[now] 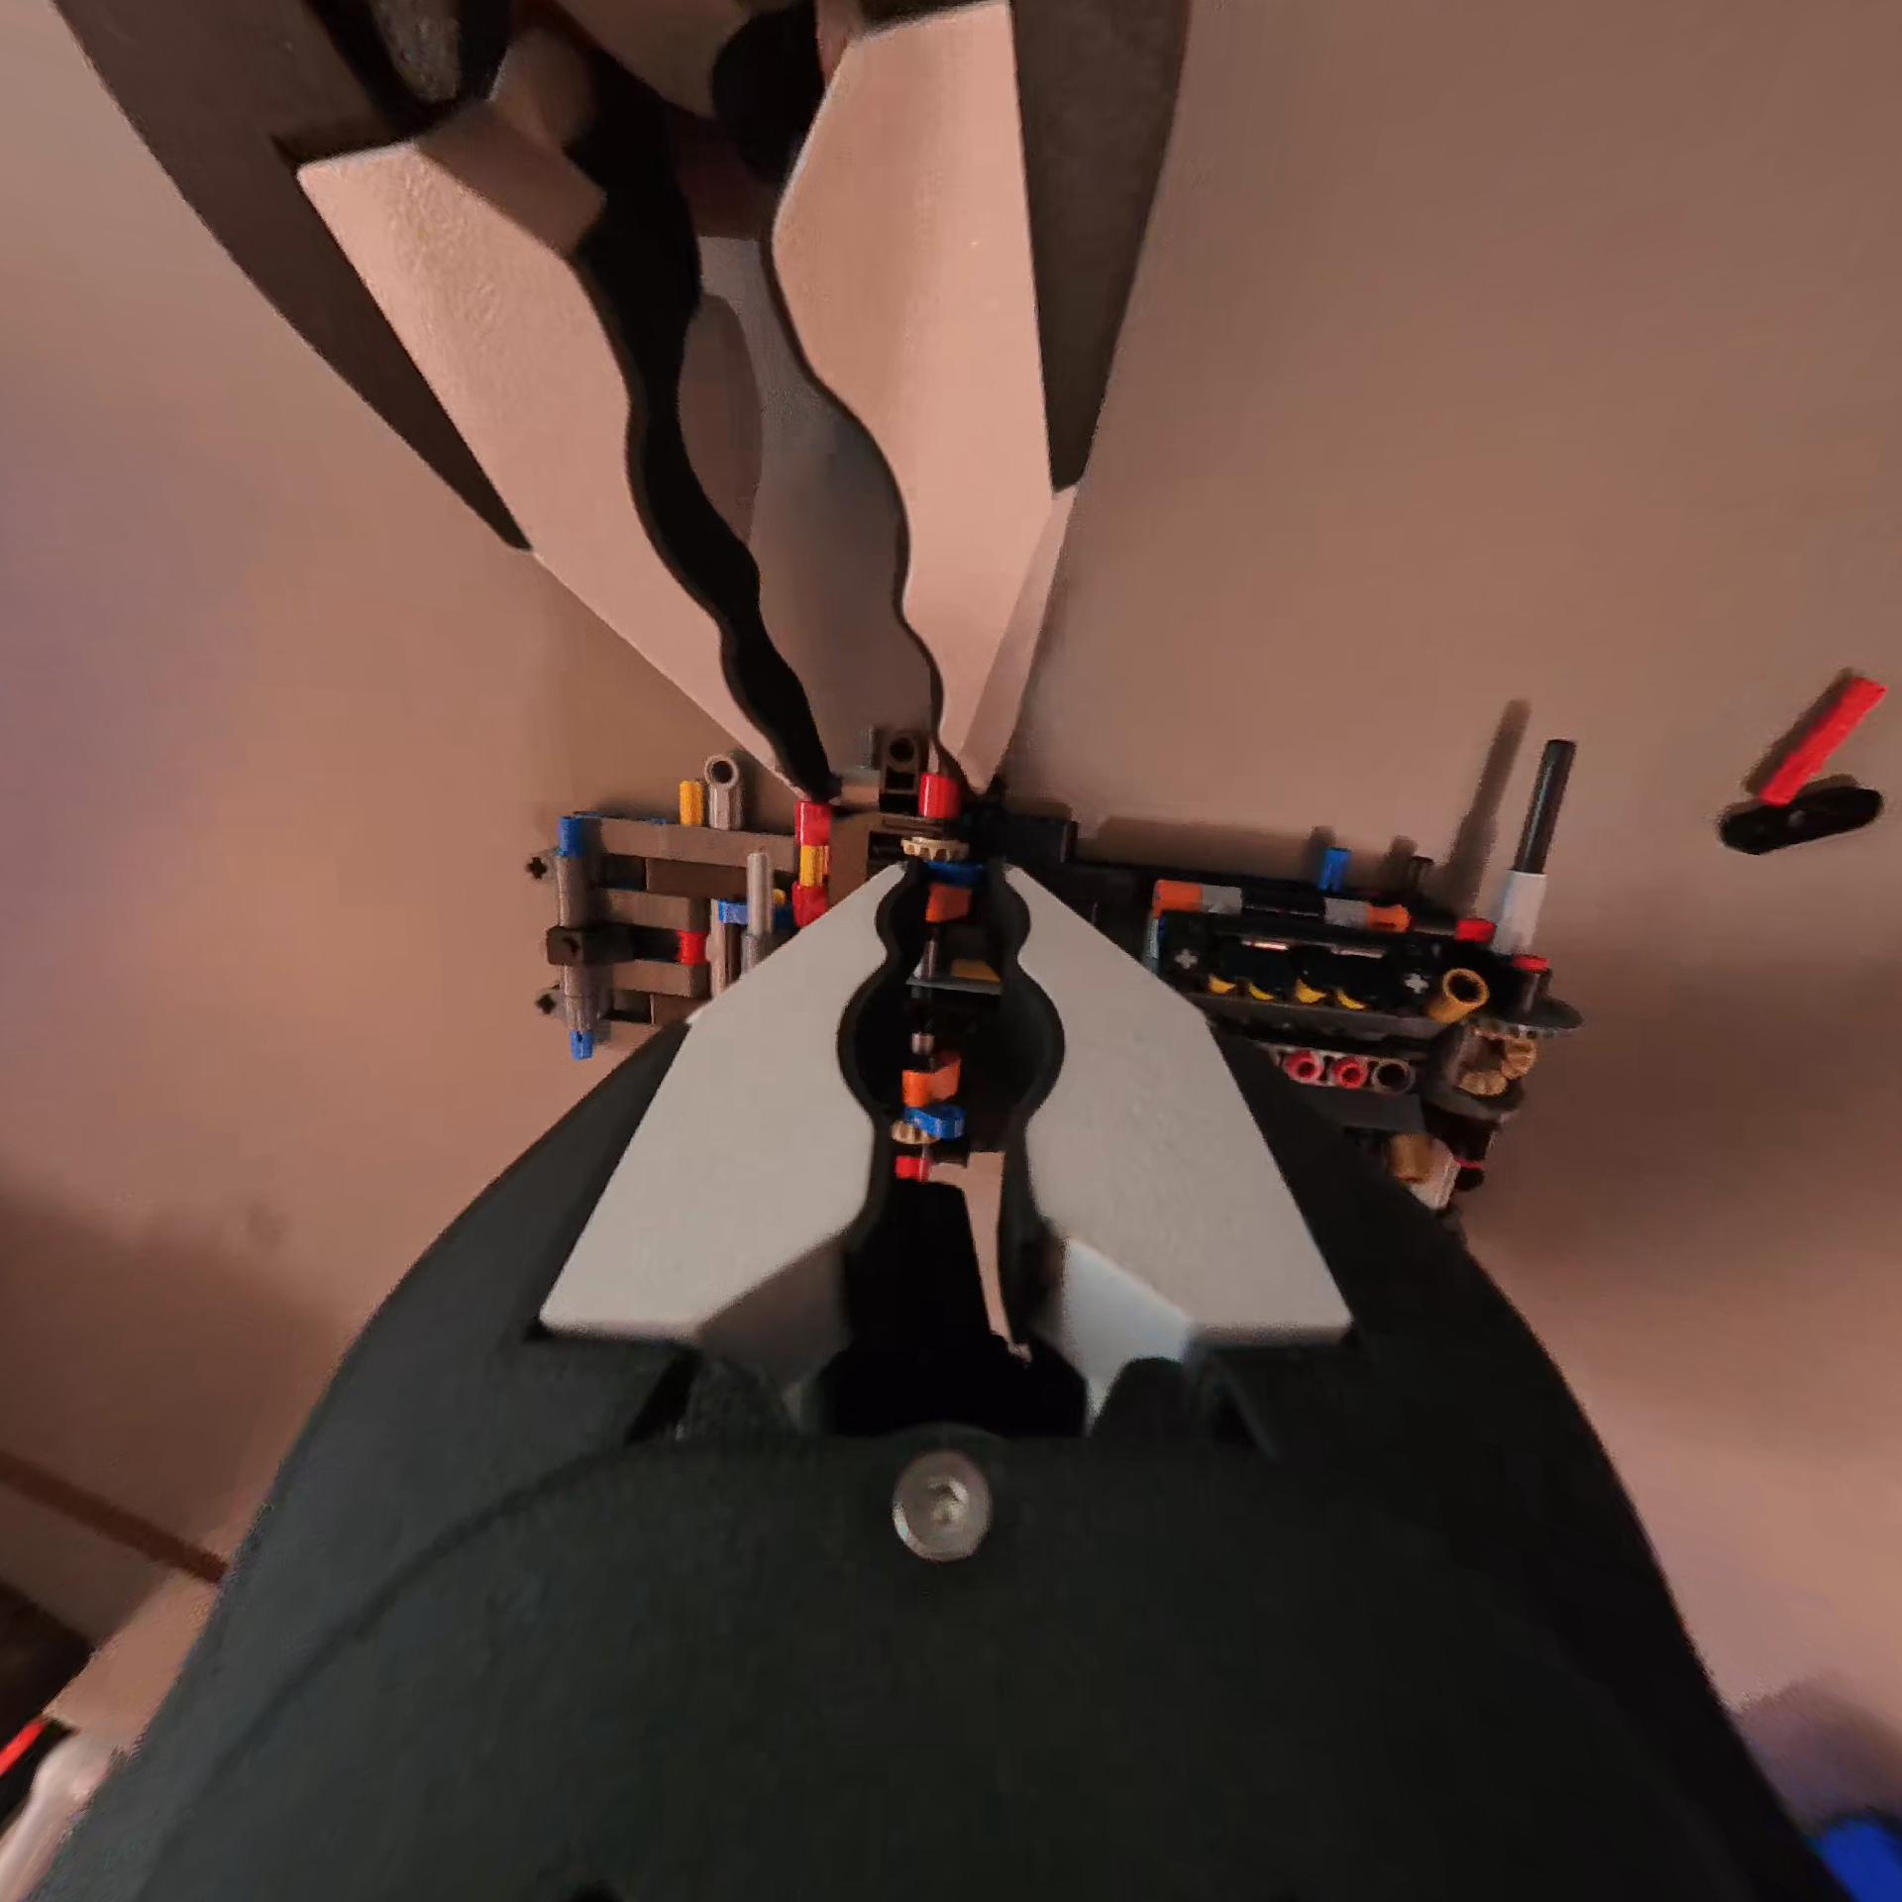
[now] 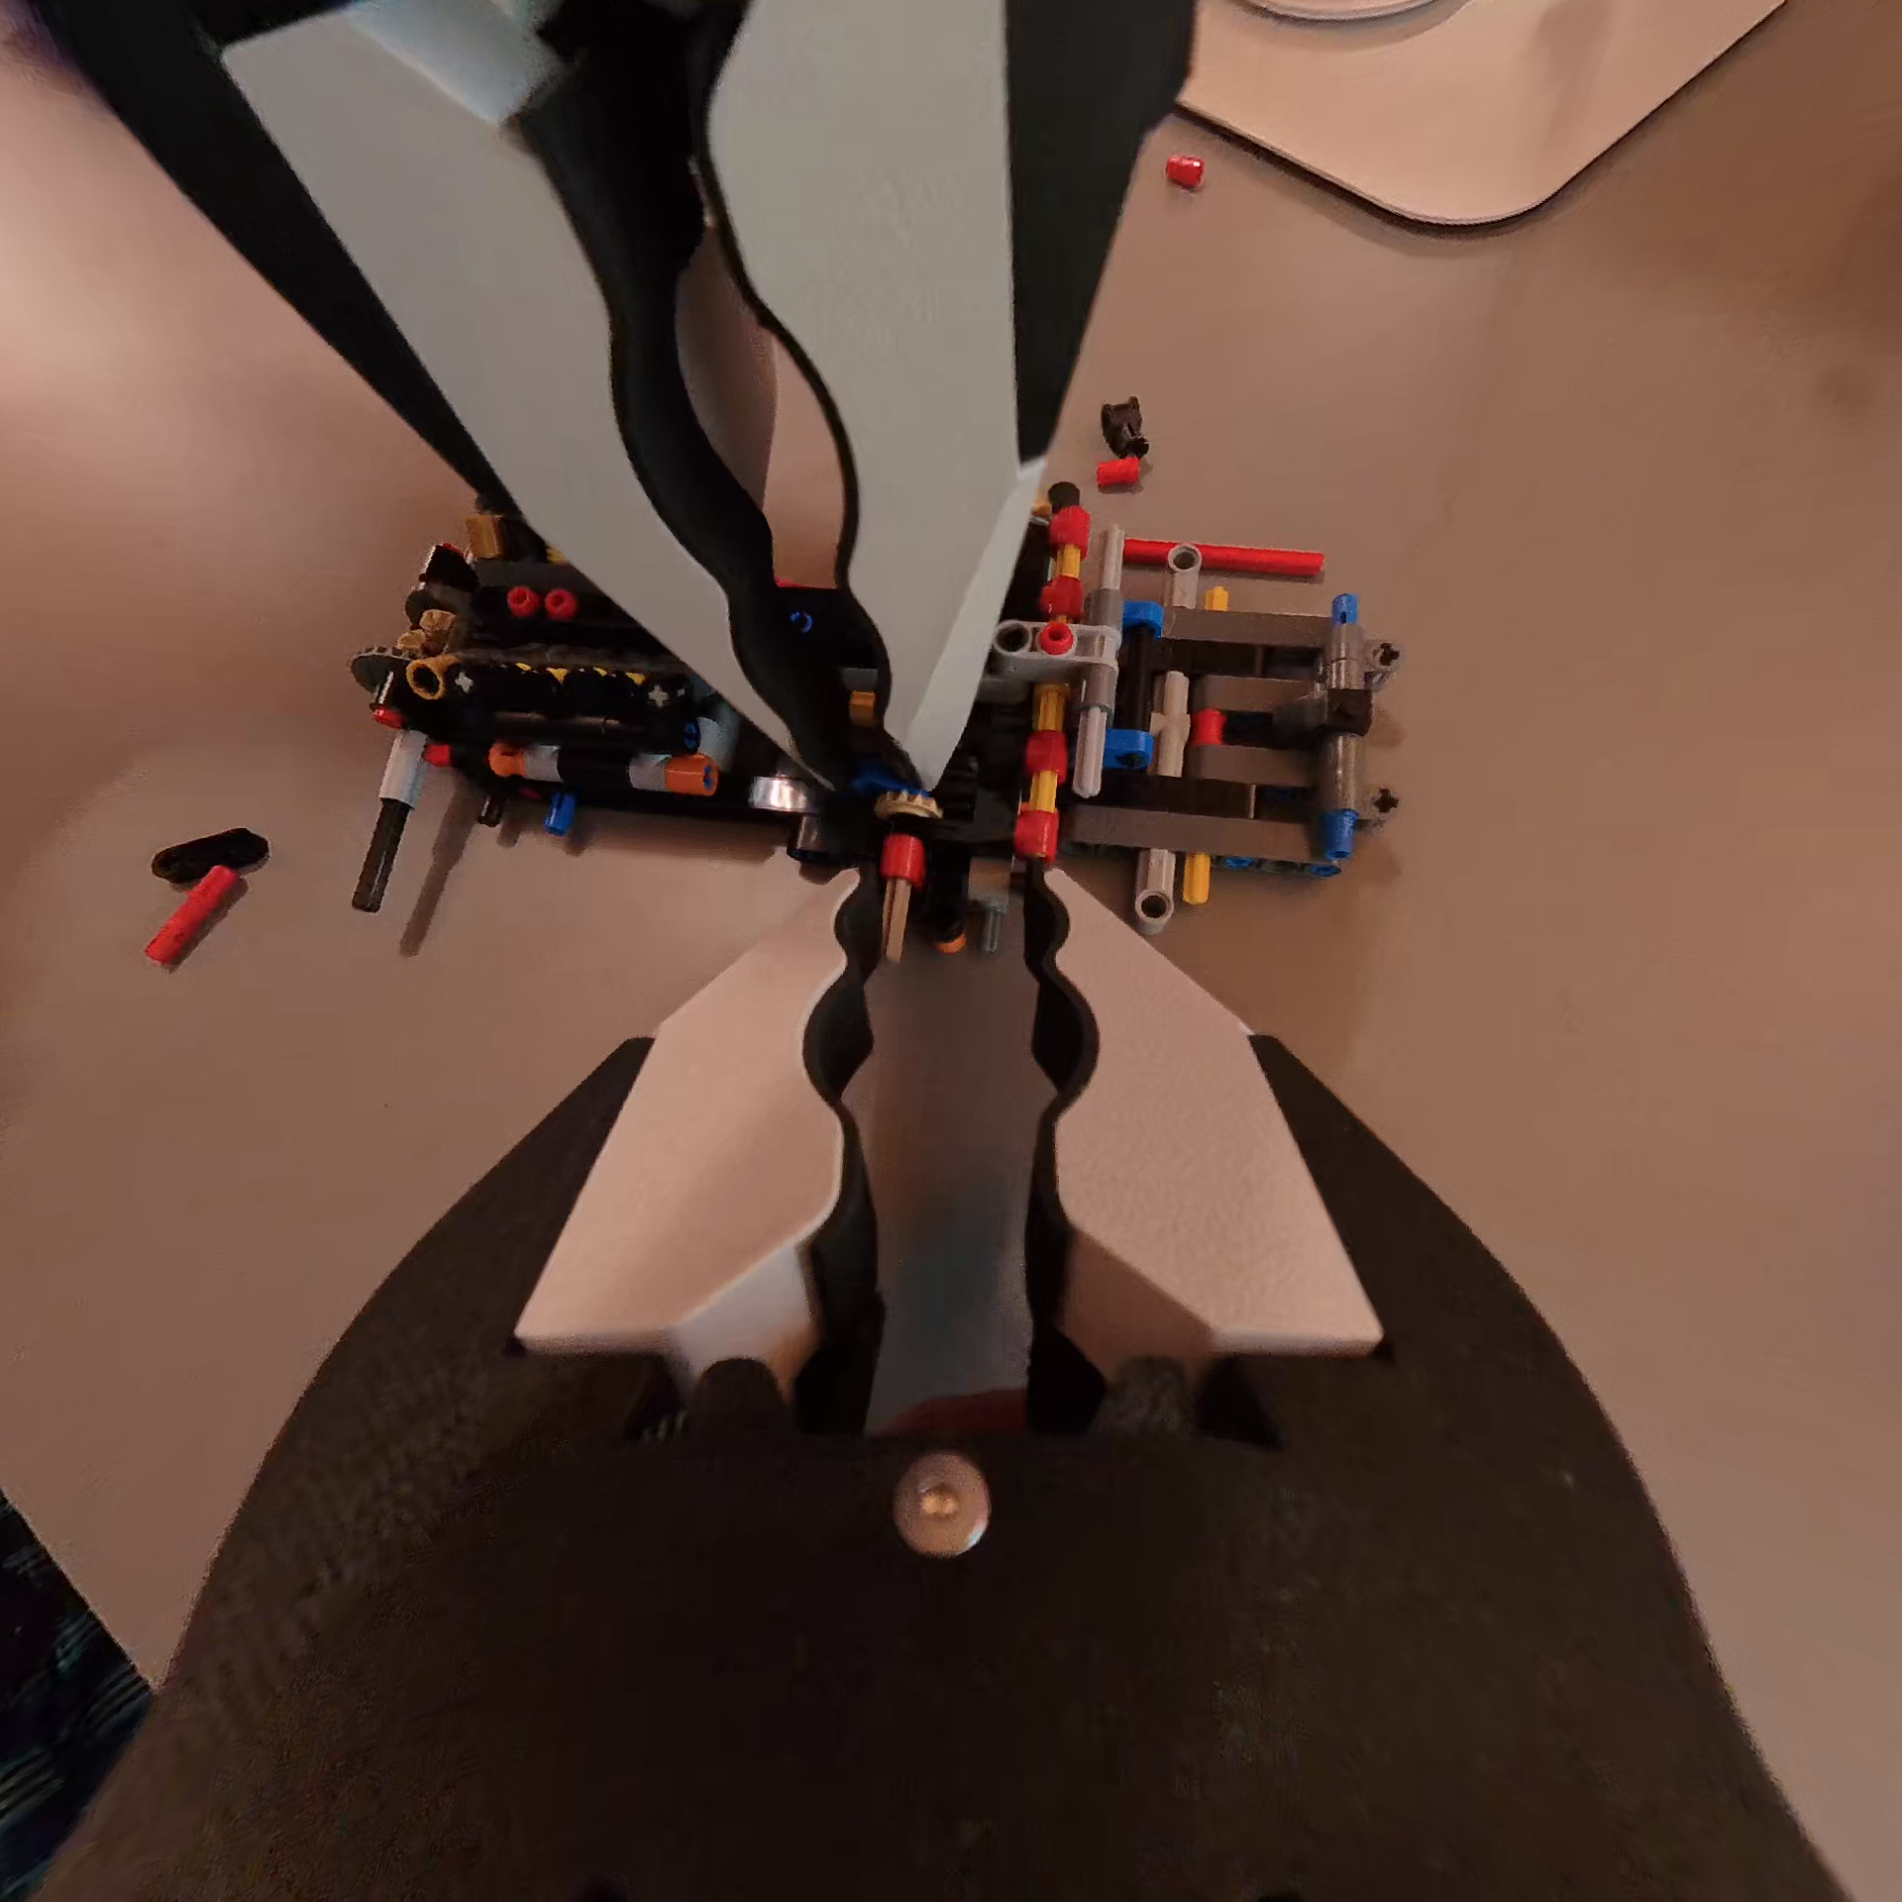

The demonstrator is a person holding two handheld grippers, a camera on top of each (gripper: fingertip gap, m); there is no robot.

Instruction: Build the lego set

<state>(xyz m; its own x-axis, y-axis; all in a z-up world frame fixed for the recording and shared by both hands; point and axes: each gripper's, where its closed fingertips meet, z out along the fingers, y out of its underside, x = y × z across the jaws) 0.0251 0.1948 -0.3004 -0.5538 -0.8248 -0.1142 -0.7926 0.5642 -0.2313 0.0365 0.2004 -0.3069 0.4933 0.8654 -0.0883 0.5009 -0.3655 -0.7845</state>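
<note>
The lego model, lying mid-frame on the table, is judged partly built; loose pieces are still being left out. The left gripper is being held nearly closed around the model's middle. The right gripper is being held part-open around a red-capped peg; whether it is gripped cannot be told. A red rod and black link are lying lower left, clear of the work.

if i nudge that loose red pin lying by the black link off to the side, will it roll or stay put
The red pin looks like a small round cylinder lying on its side on the smooth table, so a sideways nudge would probably roll it. One end rests against the black link, which may block rolling that way. It is likely light and stiff, so it could skid away easily.
</note>
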